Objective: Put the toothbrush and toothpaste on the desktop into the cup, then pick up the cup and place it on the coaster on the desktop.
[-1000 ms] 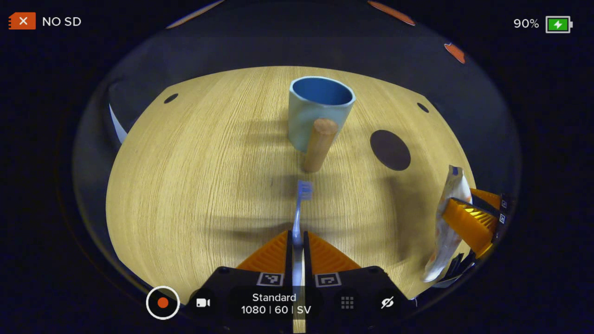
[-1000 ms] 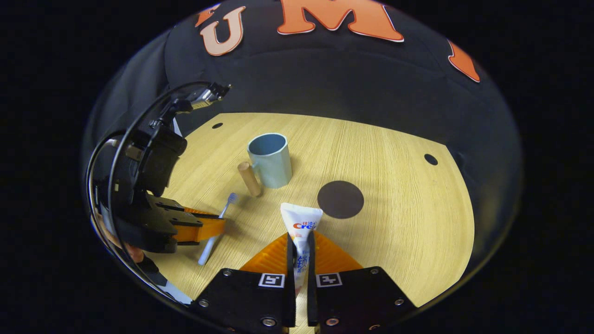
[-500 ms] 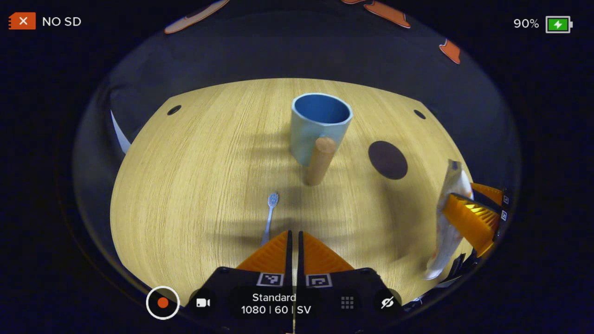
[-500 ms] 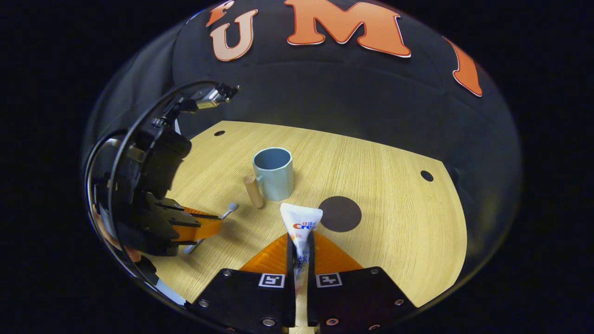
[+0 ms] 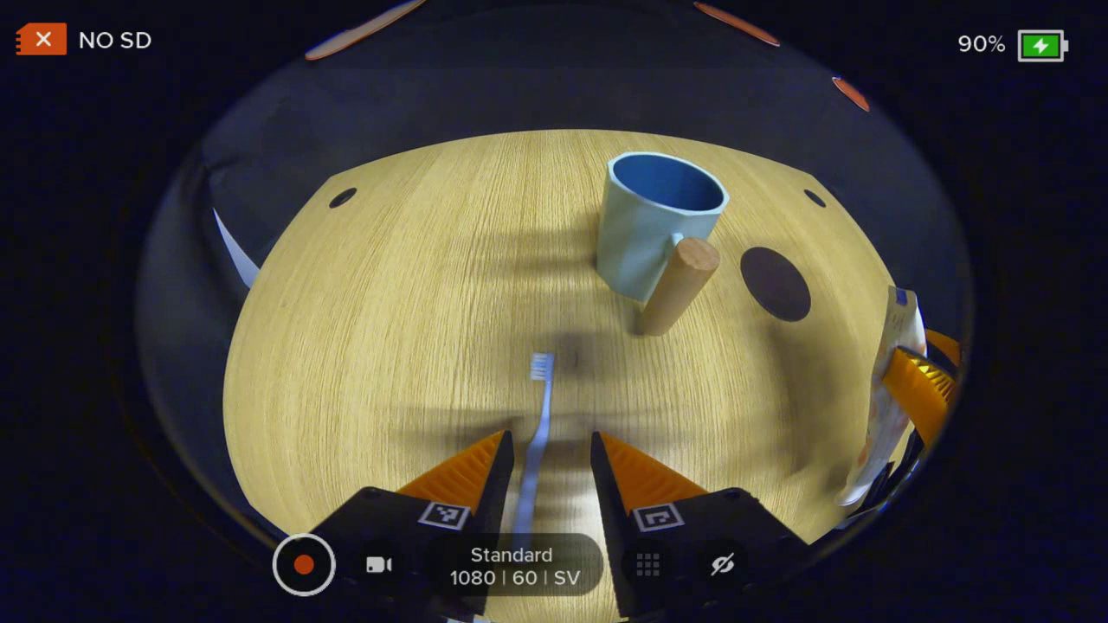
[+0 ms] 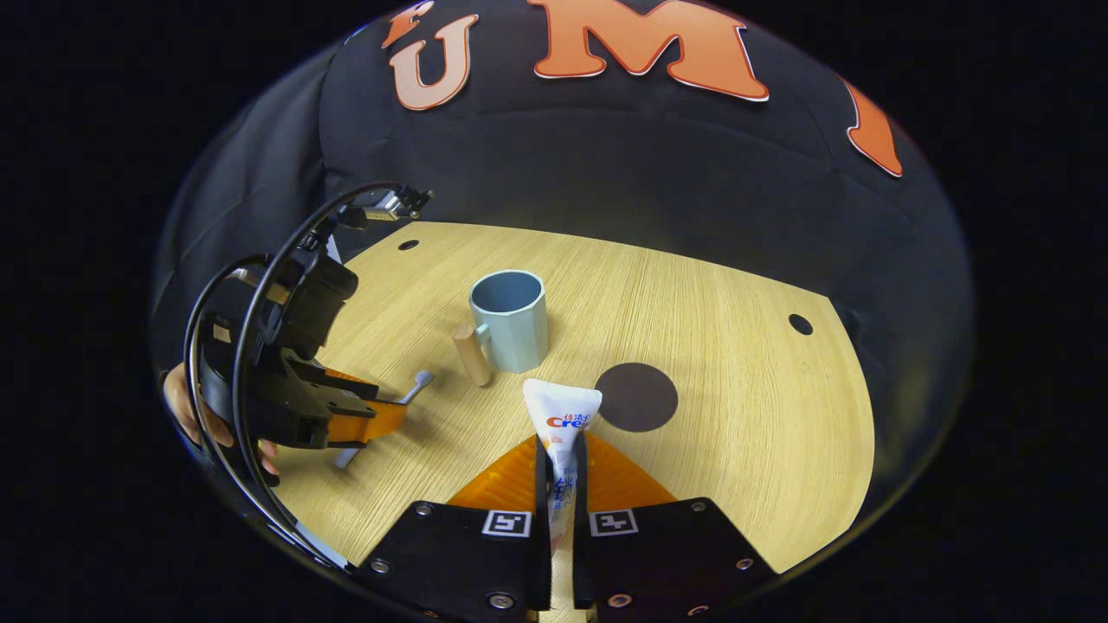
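Two jobs: my left gripper (image 5: 549, 446), spread, straddles the slim white-blue toothbrush (image 5: 537, 407), seemingly flat on the wooden surface (image 5: 389, 303), for pinching; my right gripper (image 6: 560, 450) pinches the white toothpaste tube (image 6: 561, 411).

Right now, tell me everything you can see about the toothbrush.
The toothbrush is slim, pale blue and looks plastic, with white bristles at its far end. It lies flat on the wooden desktop, head towards the cup. Its handle runs between the open fingers of the left claw, apparently ungripped.
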Motion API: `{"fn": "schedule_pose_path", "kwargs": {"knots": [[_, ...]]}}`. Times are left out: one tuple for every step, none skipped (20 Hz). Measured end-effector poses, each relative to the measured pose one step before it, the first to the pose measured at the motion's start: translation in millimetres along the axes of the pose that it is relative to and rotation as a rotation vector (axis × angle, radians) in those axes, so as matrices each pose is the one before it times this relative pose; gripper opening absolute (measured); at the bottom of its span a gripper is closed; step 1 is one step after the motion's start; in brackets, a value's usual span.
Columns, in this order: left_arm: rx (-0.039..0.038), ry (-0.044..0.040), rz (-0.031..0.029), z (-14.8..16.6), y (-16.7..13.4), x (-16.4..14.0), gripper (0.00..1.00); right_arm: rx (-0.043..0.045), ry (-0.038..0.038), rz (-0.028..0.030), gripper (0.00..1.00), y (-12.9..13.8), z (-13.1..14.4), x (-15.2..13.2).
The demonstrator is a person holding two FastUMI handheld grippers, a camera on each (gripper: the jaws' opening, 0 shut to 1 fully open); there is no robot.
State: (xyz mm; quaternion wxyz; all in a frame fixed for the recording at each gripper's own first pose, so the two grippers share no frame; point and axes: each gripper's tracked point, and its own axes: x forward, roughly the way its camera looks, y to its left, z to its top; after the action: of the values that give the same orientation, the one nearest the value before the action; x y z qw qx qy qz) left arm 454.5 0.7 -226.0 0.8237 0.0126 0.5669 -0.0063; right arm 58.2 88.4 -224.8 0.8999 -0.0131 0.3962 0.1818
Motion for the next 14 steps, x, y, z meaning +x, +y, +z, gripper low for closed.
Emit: {"fn": "schedule_pose_path", "kwargs": {"knots": [[-0.00179,0.01648,-0.00299,-2.44,0.44,6.42,0.54,-0.00179,0.00171,0.00233,0.10,0.43,0.08,-0.27],[-0.00527,0.01544,0.00478,-0.97,2.13,7.65,0.53,-0.00317,0.00413,-0.00002,0.10,-0.73,-0.72,0.06],[0.00039,0.00533,0.00206,1.16,2.51,5.14,0.53,-0.00168,0.00036,-0.00164,0.10,0.32,0.31,-0.34],[-0.00575,0.00615,0.00727,0.61,3.79,6.84,0.53,-0.00441,0.00086,0.00248,0.10,-0.17,-0.81,0.64],[-0.00310,0.01358,-0.00612,-2.49,-0.54,5.25,0.51,0.00041,0.00037,-0.00011,0.10,-0.04,0.51,0.20],[-0.00745,0.01796,0.00579,-3.66,1.93,2.10,0.41,-0.00367,0.00195,0.00244,0.10,0.33,-0.72,0.09],[-0.02155,0.02294,-0.00757,-1.50,-0.17,3.73,0.40,-0.00101,0.00576,0.00153,0.10,-0.36,-0.88,0.33],[-0.00259,-0.02272,0.00376,1.87,1.48,0.38,0.34,-0.00424,0.00750,-0.00166,0.10,-0.06,-0.94,0.47],[0.00253,0.01442,0.00133,-1.52,0.11,0.43,0.29,-0.00229,0.00354,-0.00397,0.10,-0.39,0.56,-0.53],[0.00202,-0.00762,-0.00758,3.42,-2.61,0.60,0.15,-0.00395,0.00212,-0.00305,0.10,0.18,-0.77,0.46],[-0.00265,0.00221,-0.00295,-1.79,-0.13,3.14,0.15,-0.00188,0.00262,-0.00028,0.10,-0.15,-0.73,0.68],[0.00113,-0.01263,-0.00121,3.33,-0.69,1.65,0.08,0.00106,-0.00053,0.00266,0.10,0.69,0.05,0.20],[-0.00061,-0.00278,-0.00307,1.27,0.13,3.32,0.08,0.00140,0.00171,0.00437,0.10,0.19,-0.07,0.14],[0.00496,-0.00923,-0.00433,3.42,-0.84,2.36,0.06,0.00364,-0.00077,0.00138,0.10,0.34,-0.04,0.25]]}}
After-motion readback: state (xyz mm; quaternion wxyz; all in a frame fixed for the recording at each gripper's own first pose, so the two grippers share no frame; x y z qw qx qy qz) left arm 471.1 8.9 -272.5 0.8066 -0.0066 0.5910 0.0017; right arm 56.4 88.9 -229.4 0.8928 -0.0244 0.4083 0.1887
